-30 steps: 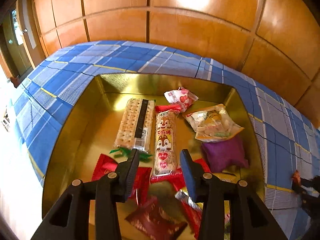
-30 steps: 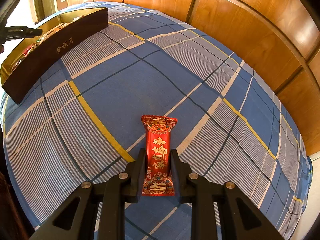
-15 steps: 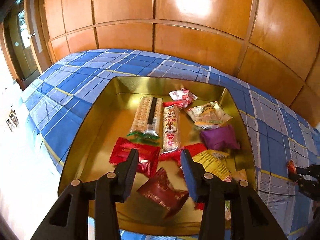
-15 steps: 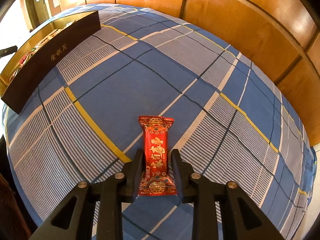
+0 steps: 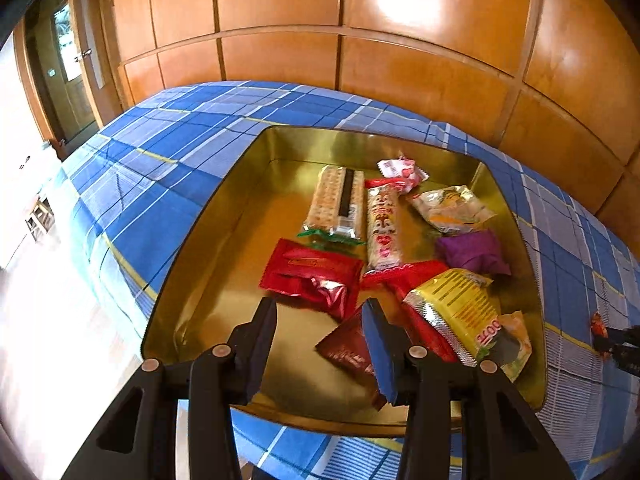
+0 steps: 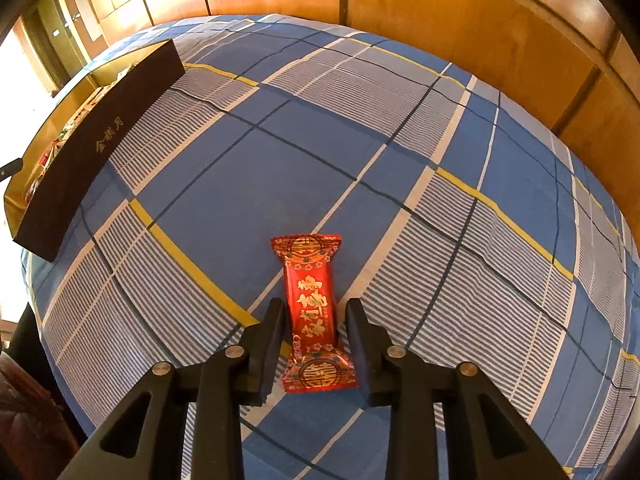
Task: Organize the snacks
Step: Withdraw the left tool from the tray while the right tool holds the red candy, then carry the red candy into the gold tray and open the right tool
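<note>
Straddling the red snack bar (image 6: 310, 312), the right tongs (image 6: 314, 326) gape slightly; left tongs (image 5: 320, 328) spread, empty.

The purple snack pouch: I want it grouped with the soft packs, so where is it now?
In the left wrist view, the purple snack pouch lies at the right side of the gold tin, below the pale yellow packet and above the yellow foil pack.

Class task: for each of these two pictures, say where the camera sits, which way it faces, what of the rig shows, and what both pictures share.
Left wrist: on the left gripper, looking down into the gold tray of snacks; its open black fingers show.
Right wrist: on the right gripper, facing across the blue plaid cloth; its fingers straddle the red candy.
Shared: tray, cloth, wooden wall.
</note>
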{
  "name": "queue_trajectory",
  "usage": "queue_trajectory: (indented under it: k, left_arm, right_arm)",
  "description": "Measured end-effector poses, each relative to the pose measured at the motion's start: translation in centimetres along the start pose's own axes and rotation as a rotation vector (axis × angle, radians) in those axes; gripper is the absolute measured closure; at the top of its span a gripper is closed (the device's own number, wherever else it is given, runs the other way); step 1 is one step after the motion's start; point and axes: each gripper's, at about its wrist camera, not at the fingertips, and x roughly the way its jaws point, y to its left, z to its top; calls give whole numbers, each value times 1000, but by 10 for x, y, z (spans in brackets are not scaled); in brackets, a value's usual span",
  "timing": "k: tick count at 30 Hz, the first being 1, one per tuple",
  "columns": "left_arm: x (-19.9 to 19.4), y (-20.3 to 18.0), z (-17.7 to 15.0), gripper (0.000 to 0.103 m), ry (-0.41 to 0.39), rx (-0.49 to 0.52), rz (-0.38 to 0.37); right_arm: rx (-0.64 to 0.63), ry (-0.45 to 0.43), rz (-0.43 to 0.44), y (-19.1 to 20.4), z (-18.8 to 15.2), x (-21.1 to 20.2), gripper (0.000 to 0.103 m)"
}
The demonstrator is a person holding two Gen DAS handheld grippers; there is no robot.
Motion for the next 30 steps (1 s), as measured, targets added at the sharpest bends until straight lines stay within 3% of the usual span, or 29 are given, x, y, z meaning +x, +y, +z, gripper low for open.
queue_trajectory:
  k: [3, 5, 14, 19, 25, 30]
  left_arm:
    - [0, 7, -2, 57, 0, -15, 9]
    - [0, 11, -3, 57, -1, -21, 15]
    - [-4, 22, -3, 57, -28, -43, 16]
    - [-6, 26, -4, 57, -43, -43, 6]
    - [-6, 33, -4, 57, -61, -63, 5]
    - [-9, 35, -6, 57, -71, -64, -1]
  right_arm:
    - [-3, -4, 0, 0, -2, -2, 72]
    - [-14, -5, 6, 1, -2, -1, 78]
    - [-38, -28, -26, 8, -7, 0, 81]
    - [-16, 3, -61, 18, -1, -5, 82]
    - [-8, -97, 74, 67, 34, -37, 82]
    - [-83, -181, 210, 140, 80, -58, 82]
